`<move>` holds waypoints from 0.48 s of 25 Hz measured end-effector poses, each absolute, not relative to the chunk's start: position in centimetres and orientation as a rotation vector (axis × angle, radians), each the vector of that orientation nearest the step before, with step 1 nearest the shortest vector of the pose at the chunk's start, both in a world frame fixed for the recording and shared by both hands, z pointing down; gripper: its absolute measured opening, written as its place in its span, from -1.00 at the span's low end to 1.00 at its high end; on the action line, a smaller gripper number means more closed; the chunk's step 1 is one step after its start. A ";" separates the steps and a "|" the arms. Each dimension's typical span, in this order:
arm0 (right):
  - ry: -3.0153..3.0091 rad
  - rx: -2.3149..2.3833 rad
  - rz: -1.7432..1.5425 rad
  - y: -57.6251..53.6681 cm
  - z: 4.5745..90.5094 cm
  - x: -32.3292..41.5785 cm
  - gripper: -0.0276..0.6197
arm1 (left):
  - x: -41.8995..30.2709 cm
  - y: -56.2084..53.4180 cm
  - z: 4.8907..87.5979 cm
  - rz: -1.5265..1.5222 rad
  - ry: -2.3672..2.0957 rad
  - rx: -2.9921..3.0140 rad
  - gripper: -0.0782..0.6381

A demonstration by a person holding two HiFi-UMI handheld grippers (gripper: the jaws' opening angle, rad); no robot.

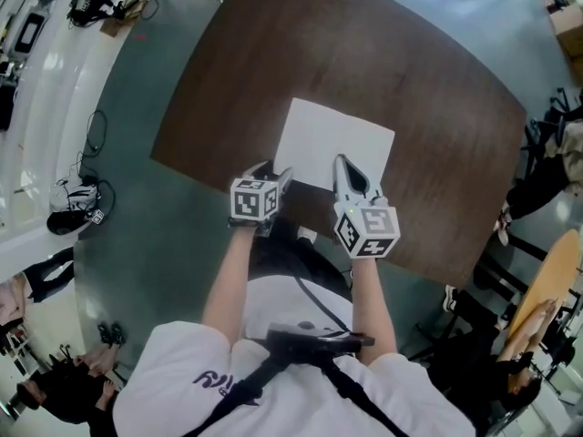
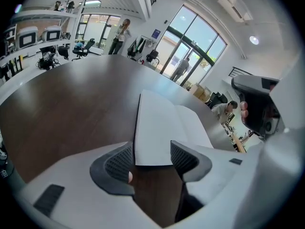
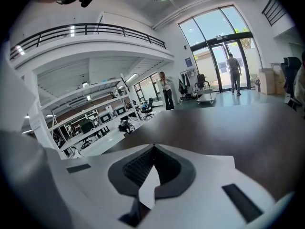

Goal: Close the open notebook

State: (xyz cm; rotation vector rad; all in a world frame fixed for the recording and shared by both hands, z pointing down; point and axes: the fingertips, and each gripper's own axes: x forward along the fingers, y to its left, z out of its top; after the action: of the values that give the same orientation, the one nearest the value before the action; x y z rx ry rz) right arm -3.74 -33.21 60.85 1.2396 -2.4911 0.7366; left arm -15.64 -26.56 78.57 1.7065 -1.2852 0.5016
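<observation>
the left gripper (image 2: 151, 152) holds its 2 jaws spread wide; between them we see the near edge of the left page of the notebook (image 1: 333, 142), with the pads not pressing it. the notebook lies open and flat on the table (image 1: 364, 53). over its right page, we find the right gripper (image 3: 153, 149), tips pressed together, white paper showing behind them.
</observation>
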 end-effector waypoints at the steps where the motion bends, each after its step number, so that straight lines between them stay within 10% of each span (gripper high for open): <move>1: -2.490 1.238 0.738 -33.2 61.0 -3.9 -0.91 | -15.6 -26.6 78.8 0.505 -1.281 1.706 -0.08; 8: -2.482 1.248 0.749 -33.2 61.1 -3.3 -0.91 | -15.8 -27.0 79.6 0.556 -1.303 1.668 -0.10; 12: -2.479 1.262 0.758 -33.3 61.0 -2.3 -0.91 | -16.3 -27.0 80.0 0.559 -1.353 1.609 -0.43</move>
State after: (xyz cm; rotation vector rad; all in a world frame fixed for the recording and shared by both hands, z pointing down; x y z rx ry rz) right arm -2.33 -33.28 61.02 1.2619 -2.4790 0.7578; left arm -16.28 -27.04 79.97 1.6086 -1.3528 0.5587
